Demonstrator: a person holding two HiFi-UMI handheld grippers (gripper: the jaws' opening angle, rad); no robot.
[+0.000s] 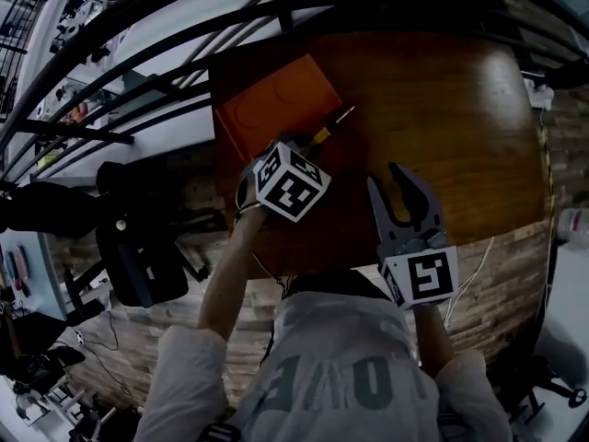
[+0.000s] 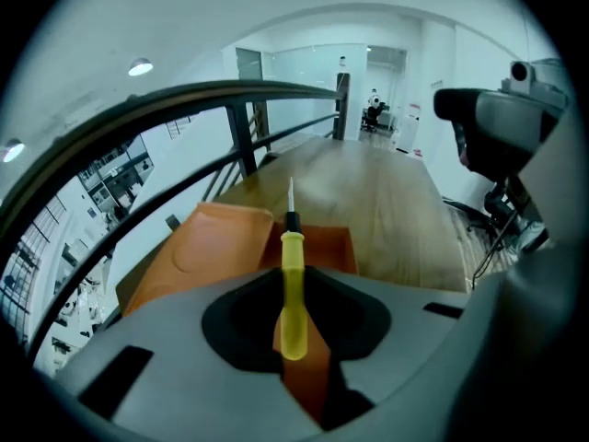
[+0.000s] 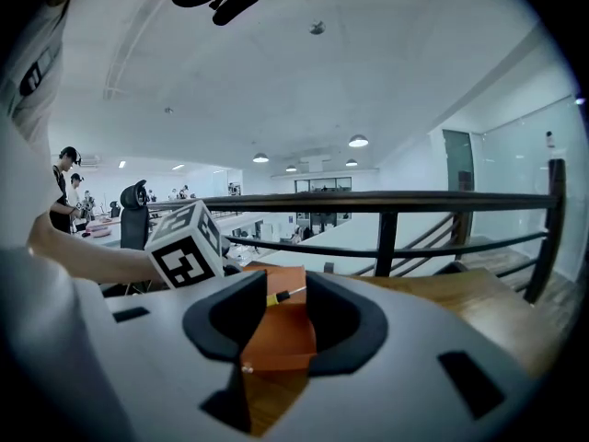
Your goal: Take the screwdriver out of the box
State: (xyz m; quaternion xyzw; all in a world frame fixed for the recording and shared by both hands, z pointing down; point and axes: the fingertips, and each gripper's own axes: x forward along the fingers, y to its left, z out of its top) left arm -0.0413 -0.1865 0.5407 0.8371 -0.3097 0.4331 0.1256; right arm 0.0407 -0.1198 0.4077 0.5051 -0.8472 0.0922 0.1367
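Observation:
The screwdriver (image 2: 293,288) has a yellow handle and a thin metal shaft. My left gripper (image 2: 294,293) is shut on the handle, and the shaft points away over the open orange box (image 2: 212,247). In the head view the screwdriver (image 1: 329,127) sticks out past the box's (image 1: 267,109) right edge, just ahead of the left gripper (image 1: 306,145) and its marker cube. My right gripper (image 1: 386,178) hangs open and empty to the right, nearer the table's front edge. The right gripper view frames the box (image 3: 281,325) and the screwdriver (image 3: 285,295) between its jaws from a distance.
The brown wooden table (image 1: 442,127) stretches to the right of the box. A black metal railing (image 1: 184,72) runs behind it, above a lower floor. A black office chair (image 1: 138,256) stands at the left. A white cable (image 1: 469,279) hangs at the table's front.

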